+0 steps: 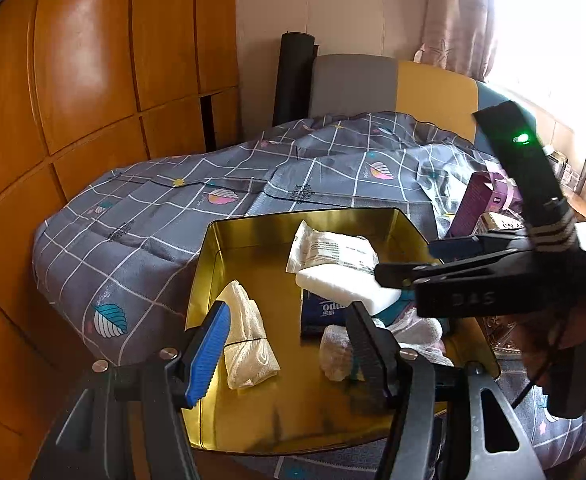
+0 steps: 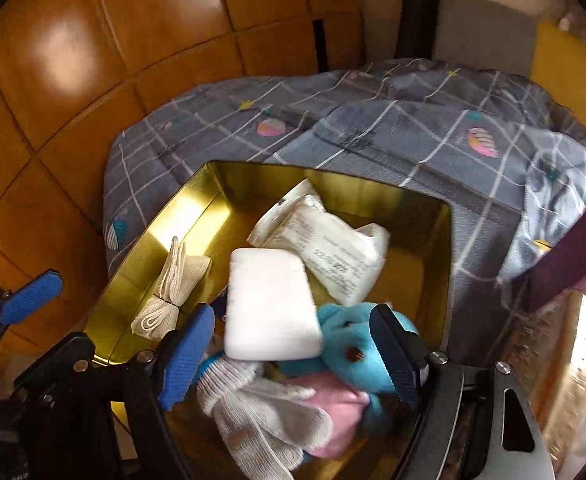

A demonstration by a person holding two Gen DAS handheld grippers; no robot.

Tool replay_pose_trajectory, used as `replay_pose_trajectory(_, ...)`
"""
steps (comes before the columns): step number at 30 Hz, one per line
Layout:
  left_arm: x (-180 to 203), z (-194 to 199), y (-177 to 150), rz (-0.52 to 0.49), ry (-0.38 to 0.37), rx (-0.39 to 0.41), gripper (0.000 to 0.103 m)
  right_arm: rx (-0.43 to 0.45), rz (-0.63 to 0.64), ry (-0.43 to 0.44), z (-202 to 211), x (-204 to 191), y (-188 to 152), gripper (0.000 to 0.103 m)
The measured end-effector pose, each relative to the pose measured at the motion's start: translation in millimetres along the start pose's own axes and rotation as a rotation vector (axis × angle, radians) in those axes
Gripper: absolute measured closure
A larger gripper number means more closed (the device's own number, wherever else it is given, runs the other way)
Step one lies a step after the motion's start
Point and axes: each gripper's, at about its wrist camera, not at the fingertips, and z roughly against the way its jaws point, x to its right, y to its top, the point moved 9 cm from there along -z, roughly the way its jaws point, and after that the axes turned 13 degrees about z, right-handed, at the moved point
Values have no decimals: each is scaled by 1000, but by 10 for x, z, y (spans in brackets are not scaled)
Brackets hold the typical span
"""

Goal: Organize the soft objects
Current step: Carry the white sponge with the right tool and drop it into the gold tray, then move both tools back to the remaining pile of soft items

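Observation:
A gold tin tray [image 1: 229, 248] [image 2: 433, 248] lies on the bed and holds soft items. In it are a white sponge block [image 2: 271, 304] [image 1: 333, 284], a white sealed packet [image 2: 333, 256] [image 1: 333, 252], a tied cream cloth roll [image 1: 249, 340] [image 2: 173, 288], a blue plush toy [image 2: 349, 340], a white knit glove [image 2: 269, 412], a pink cloth [image 2: 329, 400] and a dark blue tissue pack [image 1: 321, 316]. My right gripper [image 2: 293, 356] [image 1: 409, 260] is open over the tray; the sponge lies between its fingers with gaps to both pads. My left gripper [image 1: 289, 348] is open above the tray's near side, holding nothing.
A grey checked quilt [image 1: 153, 220] covers the bed around the tray. A wooden wardrobe [image 1: 73, 80] stands close on the left. A purple box [image 1: 473, 208] [image 2: 573, 260] and other clutter lie to the right of the tray. The padded headboard [image 1: 373, 80] and a curtain are behind.

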Motion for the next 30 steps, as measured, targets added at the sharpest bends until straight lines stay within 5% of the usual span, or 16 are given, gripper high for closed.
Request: replay_pose_trajectory(30,358,80,-119,-75,-46,-11,42,265,-80,-301,1323,538,-329,14)
